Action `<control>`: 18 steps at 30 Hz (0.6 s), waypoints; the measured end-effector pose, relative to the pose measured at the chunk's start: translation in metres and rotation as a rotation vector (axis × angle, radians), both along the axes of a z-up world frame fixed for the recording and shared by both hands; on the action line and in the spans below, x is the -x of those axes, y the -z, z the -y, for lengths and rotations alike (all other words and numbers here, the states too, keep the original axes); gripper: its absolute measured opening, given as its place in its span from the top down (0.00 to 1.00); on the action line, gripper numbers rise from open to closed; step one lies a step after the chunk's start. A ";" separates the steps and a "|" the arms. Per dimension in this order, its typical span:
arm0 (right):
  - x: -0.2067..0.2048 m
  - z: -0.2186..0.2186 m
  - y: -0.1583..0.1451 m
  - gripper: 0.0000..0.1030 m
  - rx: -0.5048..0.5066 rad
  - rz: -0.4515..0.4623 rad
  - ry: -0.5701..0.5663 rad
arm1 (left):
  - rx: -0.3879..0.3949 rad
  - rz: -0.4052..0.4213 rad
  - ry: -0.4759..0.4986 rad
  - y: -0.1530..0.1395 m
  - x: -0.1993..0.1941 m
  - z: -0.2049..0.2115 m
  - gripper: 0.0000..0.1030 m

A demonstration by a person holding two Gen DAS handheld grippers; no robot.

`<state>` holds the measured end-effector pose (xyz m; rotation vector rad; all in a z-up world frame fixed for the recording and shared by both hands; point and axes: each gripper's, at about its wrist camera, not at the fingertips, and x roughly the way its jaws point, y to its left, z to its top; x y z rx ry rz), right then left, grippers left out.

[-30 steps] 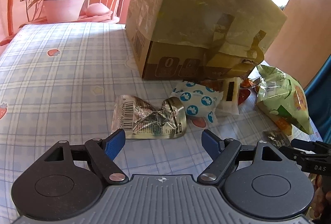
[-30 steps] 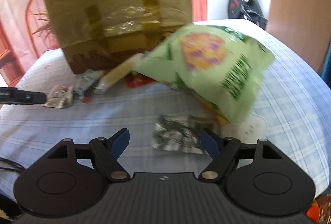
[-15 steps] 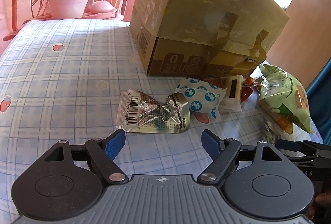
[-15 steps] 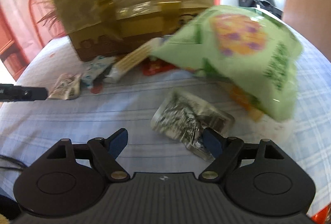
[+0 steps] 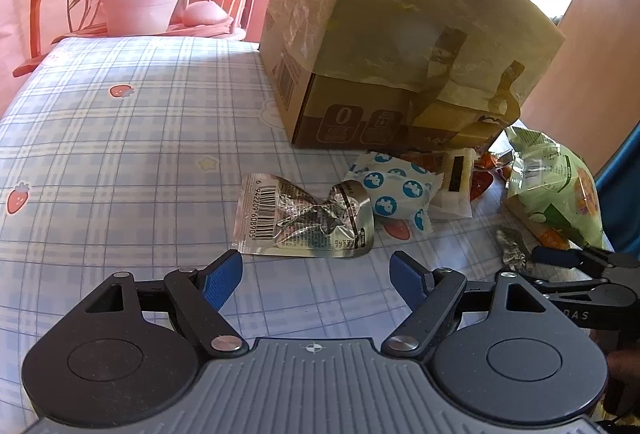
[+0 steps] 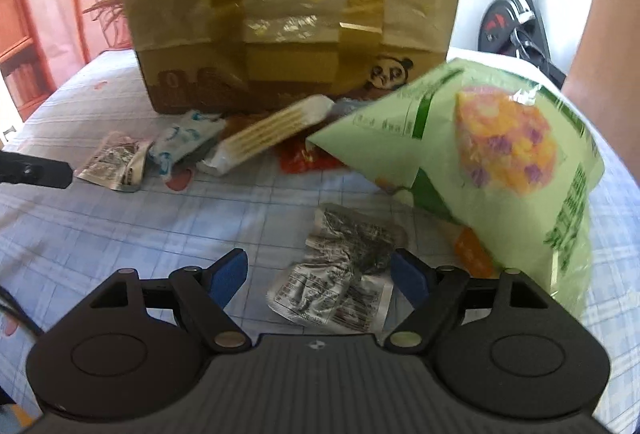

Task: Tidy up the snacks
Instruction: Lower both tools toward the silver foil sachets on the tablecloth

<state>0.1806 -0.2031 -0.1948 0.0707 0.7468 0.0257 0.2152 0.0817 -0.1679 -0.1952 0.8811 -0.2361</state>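
Note:
A crumpled silver foil packet [image 5: 304,222] lies on the checked tablecloth just ahead of my left gripper [image 5: 316,274], which is open and empty. Beyond it are a white packet with blue dots [image 5: 394,189] and a pale wafer bar [image 5: 456,181]. My right gripper [image 6: 318,272] is open, low over the cloth. A second crumpled silver packet [image 6: 344,274] lies between its fingers, nearer the right one, and the pads are not pressing it. A big green snack bag [image 6: 492,161] lies just right of it. The right gripper's blue fingertips [image 5: 556,257] show at the left wrist view's right edge.
A large cardboard box [image 5: 400,33] covered in plastic stands behind the snacks. A red wrapper [image 6: 304,157] and an orange packet [image 6: 472,250] lie by the green bag. A potted plant [image 5: 140,5] stands on a chair beyond the table. An exercise bike [image 6: 516,21] is at far right.
My right gripper has shifted and rolled, so the small silver packet now lies between its fingers instead of off by the right finger. The left gripper has kept still.

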 end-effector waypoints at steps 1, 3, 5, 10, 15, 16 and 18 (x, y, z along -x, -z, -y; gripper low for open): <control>-0.002 0.000 0.002 0.21 -0.018 -0.004 -0.003 | -0.001 -0.001 -0.001 0.000 0.000 0.000 0.20; -0.004 -0.004 0.005 0.21 -0.023 -0.007 -0.009 | -0.003 -0.002 -0.003 0.000 -0.001 -0.001 0.20; -0.006 -0.010 0.007 0.19 0.006 -0.004 -0.015 | -0.003 -0.003 -0.005 0.000 -0.001 -0.001 0.20; -0.010 -0.007 0.009 0.20 0.015 -0.010 0.022 | -0.001 0.000 -0.014 0.001 -0.001 -0.003 0.20; -0.001 0.002 0.011 0.24 0.008 0.000 0.053 | 0.000 -0.007 -0.024 0.003 -0.002 -0.005 0.20; 0.001 0.003 0.010 0.26 0.007 0.005 0.058 | -0.001 -0.008 -0.024 0.003 -0.002 -0.005 0.20; 0.004 0.005 0.009 0.33 -0.004 0.017 0.072 | -0.001 -0.007 -0.022 0.004 -0.003 -0.004 0.20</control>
